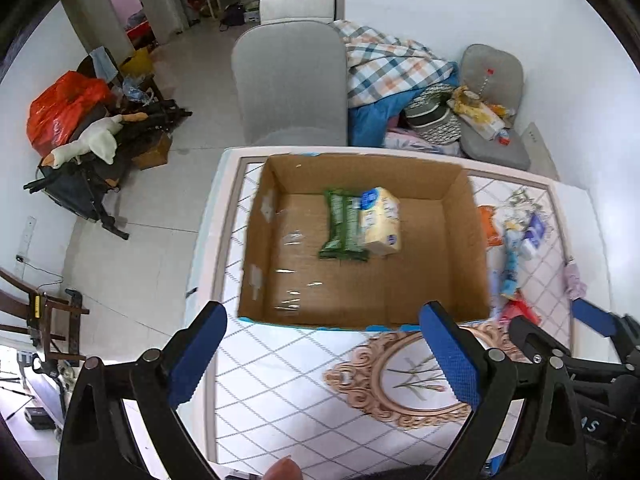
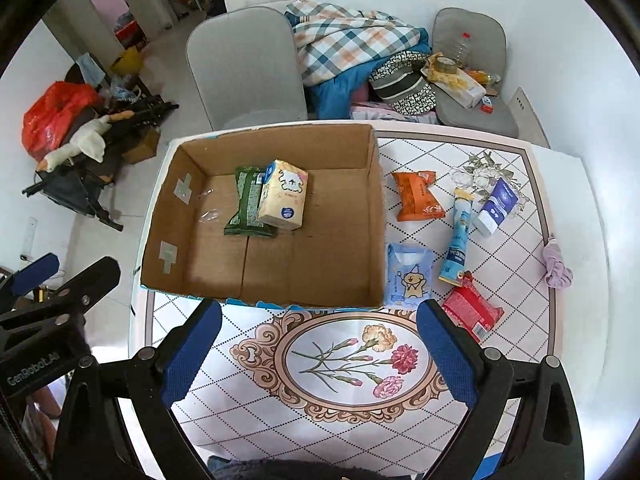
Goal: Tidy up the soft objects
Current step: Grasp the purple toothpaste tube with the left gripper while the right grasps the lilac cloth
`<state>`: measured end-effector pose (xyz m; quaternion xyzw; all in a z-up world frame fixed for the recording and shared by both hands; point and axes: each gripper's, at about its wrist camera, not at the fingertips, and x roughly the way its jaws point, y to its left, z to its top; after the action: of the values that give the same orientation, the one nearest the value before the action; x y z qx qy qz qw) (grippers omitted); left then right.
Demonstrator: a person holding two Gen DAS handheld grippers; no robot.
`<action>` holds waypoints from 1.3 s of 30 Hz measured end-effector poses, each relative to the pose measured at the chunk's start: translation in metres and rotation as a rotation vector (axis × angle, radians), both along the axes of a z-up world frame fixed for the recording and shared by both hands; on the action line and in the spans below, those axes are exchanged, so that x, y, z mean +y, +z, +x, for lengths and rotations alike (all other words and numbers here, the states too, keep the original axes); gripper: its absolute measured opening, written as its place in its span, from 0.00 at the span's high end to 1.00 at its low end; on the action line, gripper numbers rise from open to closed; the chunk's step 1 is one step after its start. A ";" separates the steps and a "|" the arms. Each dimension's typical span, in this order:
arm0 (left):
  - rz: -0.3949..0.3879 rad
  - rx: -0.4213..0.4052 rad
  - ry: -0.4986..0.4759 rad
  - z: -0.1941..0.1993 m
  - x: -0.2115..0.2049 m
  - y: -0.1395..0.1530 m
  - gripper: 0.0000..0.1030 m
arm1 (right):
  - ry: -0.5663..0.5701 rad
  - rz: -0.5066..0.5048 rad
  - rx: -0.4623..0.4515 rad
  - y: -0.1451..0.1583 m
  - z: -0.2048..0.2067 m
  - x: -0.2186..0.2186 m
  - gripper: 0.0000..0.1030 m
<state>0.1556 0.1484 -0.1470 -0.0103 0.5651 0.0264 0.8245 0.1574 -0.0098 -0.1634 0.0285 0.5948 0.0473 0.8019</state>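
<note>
Hovering above the near edge of the tabletop, both claws stand wide and hold nothing. The left claw hangs in front of the cardboard box, its blue pads spread apart, and the right claw is spread just as wide over the oval flower print at the near middle of the tabletop. In the right wrist view the left claw shows at the far left, off the tabletop's left edge.

The open box sits on the left part of the tabletop, reaching its far edge. Inside it, toward the far wall, a green pack lies with a yellow tissue pack leaning on its right side, the two touching.

Right of the box, on the bare tabletop, lie the other soft things. An orange pack is near the box's far right corner. A light blue pack with a cartoon figure lies just beside the box's right wall near its front corner. A slim blue tube lies lengthwise further right, and a white and blue tube lies just beside its far end. A red pack sits at the near end of the slim tube, seemingly touching it. A lilac scrunchie lies near the right edge, well apart from the rest.

A grey chair stands behind the far edge.
</note>
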 end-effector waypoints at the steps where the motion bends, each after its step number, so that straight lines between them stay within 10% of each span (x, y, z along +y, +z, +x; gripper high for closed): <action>1: 0.000 -0.003 -0.009 0.002 -0.009 0.003 0.04 | -0.009 0.018 0.001 0.000 0.001 -0.008 0.03; 11: 0.024 0.035 -0.225 0.064 -0.170 -0.014 0.04 | -0.269 0.071 0.041 -0.010 0.014 -0.189 0.03; 24: 0.105 0.275 -0.510 0.172 -0.383 -0.151 0.04 | -0.647 0.092 0.241 -0.132 0.037 -0.448 0.03; 32: 0.174 0.424 -0.642 0.199 -0.462 -0.238 0.21 | -0.773 0.193 0.349 -0.218 0.058 -0.512 0.03; 39: 0.265 0.501 -0.684 0.206 -0.481 -0.291 0.49 | -0.592 0.126 0.369 -0.250 0.086 -0.498 0.04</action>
<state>0.3618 -0.3327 -0.4382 0.2897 0.7101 -0.1741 0.6177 0.2433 -0.5076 -0.4136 0.2573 0.6915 -0.1568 0.6566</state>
